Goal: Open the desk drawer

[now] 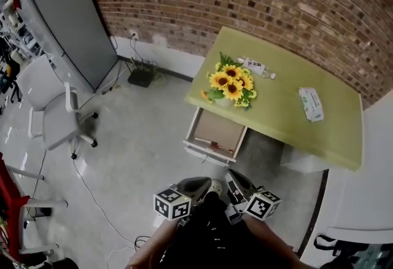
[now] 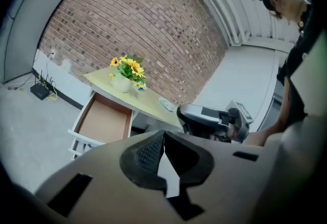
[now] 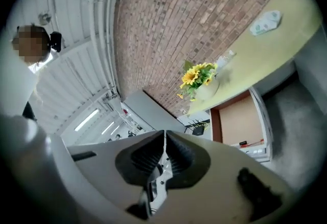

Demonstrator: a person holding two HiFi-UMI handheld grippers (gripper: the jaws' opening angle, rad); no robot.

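The white desk drawer [image 1: 215, 132] stands pulled out under the yellow-green desk top [image 1: 319, 132]; its brown inside [image 2: 104, 118] holds a small red item [image 1: 206, 142] near the front. Both grippers hang well short of the desk, low in the head view, close together. My left gripper [image 1: 201, 186] is shut with nothing between its jaws [image 2: 164, 138]. My right gripper [image 1: 238, 184] is shut and empty too [image 3: 164, 138], and it shows beside the left one [image 2: 214, 118]. From the right gripper view the open drawer [image 3: 237, 123] appears tilted.
On the desk stand a pot of sunflowers [image 1: 232, 85], a lying bottle [image 1: 255, 67] and a tissue pack [image 1: 312, 104]. A white office chair [image 1: 61, 117], a grey panel [image 1: 67, 16] and a black box with cables [image 1: 141, 76] stand at the left, by the brick wall.
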